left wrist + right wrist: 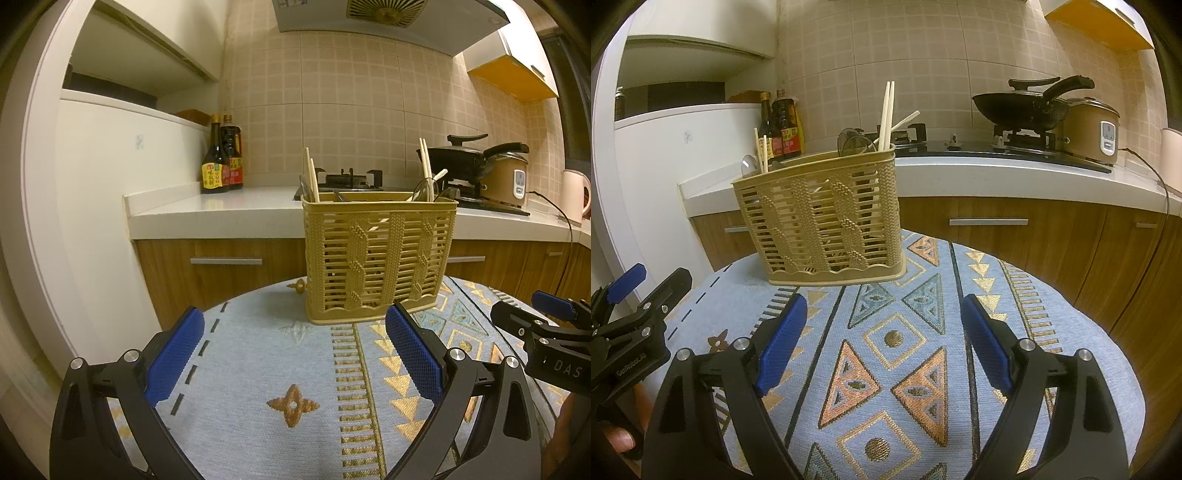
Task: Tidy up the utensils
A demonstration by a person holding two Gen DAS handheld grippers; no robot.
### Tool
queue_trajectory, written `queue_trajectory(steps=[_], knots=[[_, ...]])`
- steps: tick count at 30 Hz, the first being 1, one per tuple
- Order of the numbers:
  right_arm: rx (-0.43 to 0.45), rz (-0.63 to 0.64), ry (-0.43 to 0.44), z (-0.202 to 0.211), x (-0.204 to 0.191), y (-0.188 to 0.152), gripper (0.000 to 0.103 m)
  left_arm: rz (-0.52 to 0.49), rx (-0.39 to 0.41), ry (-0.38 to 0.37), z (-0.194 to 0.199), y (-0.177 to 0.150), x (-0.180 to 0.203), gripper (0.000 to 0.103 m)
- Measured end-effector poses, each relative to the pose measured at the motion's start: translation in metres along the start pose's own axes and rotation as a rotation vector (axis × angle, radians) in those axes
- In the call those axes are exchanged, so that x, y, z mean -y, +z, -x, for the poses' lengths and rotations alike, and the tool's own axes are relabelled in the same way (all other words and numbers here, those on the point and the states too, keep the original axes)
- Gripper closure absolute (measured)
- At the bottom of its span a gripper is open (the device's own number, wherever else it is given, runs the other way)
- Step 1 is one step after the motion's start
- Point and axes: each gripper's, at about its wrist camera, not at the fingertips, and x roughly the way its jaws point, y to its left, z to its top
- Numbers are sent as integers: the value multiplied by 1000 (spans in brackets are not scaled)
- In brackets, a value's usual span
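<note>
On the desk (1052,332) both the left gripper (295,354) and right gripper (882,343) sit wide open and empty, so nudging the light basket (820,218) of chopsticks (886,114) could tip it.

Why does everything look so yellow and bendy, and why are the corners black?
Left wrist view: warm indoor light tints everything yellow; the fisheye lens bows the counter and blackens the corners; the basket stays sharp. Right wrist view: same yellow tint and dark corners, the tablecloth curves like a ball, and the basket leans sideways.
</note>
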Motion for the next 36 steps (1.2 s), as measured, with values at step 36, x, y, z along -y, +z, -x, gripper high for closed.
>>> queue_trajectory(steps=[36], knots=[[-17,-22,4,-4,1,-1,17,-6,1,-6,0,0,1,8]])
